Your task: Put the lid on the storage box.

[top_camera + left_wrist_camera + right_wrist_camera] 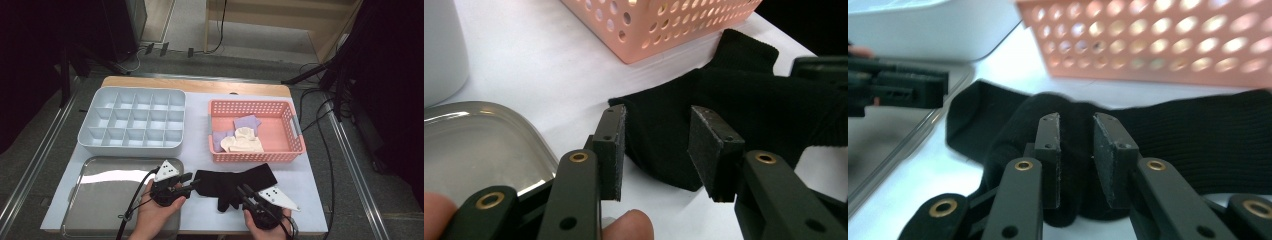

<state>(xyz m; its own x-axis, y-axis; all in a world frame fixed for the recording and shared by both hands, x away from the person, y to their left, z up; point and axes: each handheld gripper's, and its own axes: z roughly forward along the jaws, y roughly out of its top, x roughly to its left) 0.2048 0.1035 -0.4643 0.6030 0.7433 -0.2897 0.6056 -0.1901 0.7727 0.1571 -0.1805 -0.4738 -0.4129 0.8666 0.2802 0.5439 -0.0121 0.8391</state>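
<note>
white cloth covers the table (125, 155), and a dark floor with cables runs behind it. black socks (235, 182) lie bunched on the cloth at the near edge, between the two claws. left gripper (192, 184) rests at the socks' left end, its jaws part open with a clear gap; the sock edge lies just ahead of and between the pads (610, 145), which do not press it. right gripper (242, 192) sits at the socks' near right side, jaws drawn narrow over a hump of black fabric, though i cannot tell whether the pads (1049, 150) actually pinch it. beyond the right gripper stands a pink basket (295, 145) holding pale and lilac cloths. just left of the left gripper lies a steel tray (100, 195), and beyond that a grey divided box (90, 137).
</note>
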